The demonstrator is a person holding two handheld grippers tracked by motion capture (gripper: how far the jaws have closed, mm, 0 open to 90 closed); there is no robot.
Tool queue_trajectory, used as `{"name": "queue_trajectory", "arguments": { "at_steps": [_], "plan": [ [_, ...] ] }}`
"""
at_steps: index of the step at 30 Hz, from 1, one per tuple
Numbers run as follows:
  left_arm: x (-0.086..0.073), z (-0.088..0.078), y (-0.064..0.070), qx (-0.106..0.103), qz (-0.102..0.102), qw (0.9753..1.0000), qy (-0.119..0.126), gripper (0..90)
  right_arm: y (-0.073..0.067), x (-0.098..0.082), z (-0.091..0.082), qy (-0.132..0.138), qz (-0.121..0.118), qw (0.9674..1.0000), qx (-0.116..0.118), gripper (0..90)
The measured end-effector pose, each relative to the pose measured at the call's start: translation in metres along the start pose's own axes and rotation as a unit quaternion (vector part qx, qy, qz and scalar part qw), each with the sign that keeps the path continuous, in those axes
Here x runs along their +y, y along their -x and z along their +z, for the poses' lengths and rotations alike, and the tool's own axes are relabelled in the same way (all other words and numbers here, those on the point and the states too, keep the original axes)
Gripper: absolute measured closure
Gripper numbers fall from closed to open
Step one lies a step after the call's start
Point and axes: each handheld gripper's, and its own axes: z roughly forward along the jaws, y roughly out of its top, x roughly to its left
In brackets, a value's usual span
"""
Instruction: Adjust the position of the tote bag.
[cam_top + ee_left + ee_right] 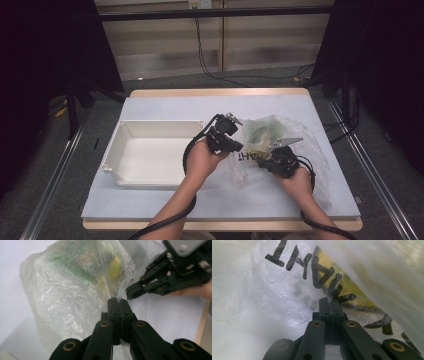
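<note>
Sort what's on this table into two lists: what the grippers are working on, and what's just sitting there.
In hand:
- clear crinkled plastic bag with black lettering, green and yellow contents inside
- left gripper, shut on a fold of the bag
- right gripper, shut on the bag's film

Lying about:
- white rectangular plastic tray, left of the bag
- pale blue table mat

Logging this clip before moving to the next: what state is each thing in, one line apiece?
Plastic bag: crumpled on the table, packed contents inside, film pinched by both grippers.
Left gripper: shut on the bag's film.
Right gripper: shut on the bag's printed film.
White bin: upright, empty, beside the bag.
</note>
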Motion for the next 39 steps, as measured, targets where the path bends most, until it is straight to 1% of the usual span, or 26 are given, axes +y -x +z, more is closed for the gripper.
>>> {"name": "queue_trajectory", "arguments": {
  "at_steps": [1,2,4,5,6,9,13,14,15,16,18,19,20,22,23,25,26,29,30,31,32,33,36,37,38,39],
  "plan": [
    [0.0,0.0,0.0,0.0,0.0,1.0,0.0,90.0,0.0,0.0,0.0,0.0,0.0,1.0,0.0,90.0],
    [0.0,0.0,-0.001,0.001,-0.009,0.9999,0.006,90.0,-0.004,-0.004,-0.004,-0.001,-0.01,0.9999,-0.007,90.0],
    [0.001,-0.001,-0.004,0.002,-0.01,0.9999,0.007,90.0,-0.005,-0.005,-0.005,-0.001,-0.01,0.9999,-0.005,90.0],
    [0.003,-0.001,-0.006,0.004,-0.005,1.0,0.006,90.0,-0.006,-0.008,-0.008,0.003,-0.011,0.9999,0.001,90.0],
    [0.004,-0.001,-0.006,0.007,-0.013,0.9998,0.01,90.0,-0.008,-0.01,-0.01,0.002,-0.013,0.9999,0.003,90.0],
    [0.007,-0.002,-0.01,0.01,-0.016,0.9998,0.012,90.0,-0.012,-0.014,-0.016,-0.002,-0.014,0.9999,0.006,90.0],
    [0.009,-0.003,-0.019,0.024,-0.026,0.9993,0.011,90.0,-0.02,-0.02,-0.023,-0.006,-0.036,0.9993,0.006,90.0],
    [0.009,-0.003,-0.021,0.024,-0.027,0.9993,0.011,90.0,-0.022,-0.021,-0.024,-0.009,-0.036,0.9993,0.01,90.0],
    [0.009,-0.003,-0.022,0.025,-0.03,0.9991,0.013,90.0,-0.023,-0.022,-0.025,-0.012,-0.04,0.9991,0.005,90.0],
    [0.009,-0.003,-0.024,0.026,-0.036,0.9989,0.016,90.0,-0.024,-0.024,-0.026,-0.01,-0.038,0.9992,0.008,90.0],
    [0.009,-0.003,-0.028,0.026,-0.034,0.999,0.014,90.0,-0.024,-0.026,-0.027,-0.012,-0.038,0.9992,0.008,90.0],
    [0.008,-0.002,-0.029,0.026,-0.041,0.9986,0.019,90.0,-0.024,-0.027,-0.027,-0.011,-0.035,0.9993,0.01,90.0],
    [0.008,-0.002,-0.031,0.028,-0.041,0.9986,0.016,90.0,-0.024,-0.028,-0.027,-0.013,-0.034,0.9992,0.013,90.0],
    [0.009,-0.002,-0.036,0.029,-0.04,0.9987,0.013,90.0,-0.024,-0.03,-0.029,-0.013,-0.035,0.9992,0.012,90.0],
    [0.009,-0.002,-0.037,0.032,-0.042,0.9985,0.015,90.0,-0.024,-0.031,-0.029,-0.013,-0.034,0.9992,0.015,90.0],
    [0.01,-0.003,-0.041,0.026,-0.043,0.9987,0.012,90.0,-0.025,-0.033,-0.031,-0.01,-0.03,0.9993,0.021,90.0],
    [0.01,-0.002,-0.041,0.028,-0.045,0.9984,0.017,90.0,-0.026,-0.034,-0.032,-0.011,-0.03,0.9993,0.017,90.0],
    [0.01,-0.002,-0.045,0.03,-0.046,0.9984,0.012,90.0,-0.027,-0.039,-0.036,-0.01,-0.03,0.9992,0.024,90.0],
    [0.009,-0.001,-0.045,0.03,-0.05,0.9981,0.016,90.0,-0.028,-0.04,-0.038,-0.009,-0.031,0.9991,0.027,90.0],
    [0.01,-0.001,-0.046,0.032,-0.049,0.9981,0.017,90.0,-0.028,-0.042,-0.039,-0.008,-0.032,0.9991,0.025,90.0],
    [0.01,-0.001,-0.046,0.032,-0.054,0.9978,0.02,90.0,-0.03,-0.043,-0.041,-0.014,-0.032,0.9991,0.024,90.0],
    [0.01,-0.001,-0.047,0.036,-0.051,0.9979,0.018,90.0,-0.031,-0.045,-0.043,-0.014,-0.032,0.9991,0.025,90.0],
    [0.011,-0.004,-0.05,0.038,-0.055,0.9976,0.018,90.0,-0.032,-0.049,-0.047,-0.014,-0.038,0.9989,0.023,90.0],
    [0.011,-0.004,-0.051,0.04,-0.06,0.9971,0.023,90.0,-0.032,-0.05,-0.048,-0.016,-0.039,0.9989,0.021,90.0],
    [0.011,-0.005,-0.052,0.041,-0.063,0.9969,0.022,90.0,-0.031,-0.051,-0.049,-0.015,-0.038,0.9989,0.024,90.0],
    [0.011,-0.005,-0.054,0.041,-0.063,0.9969,0.023,90.0,-0.031,-0.053,-0.051,-0.019,-0.036,0.999,0.021,90.0]
  ]
}}
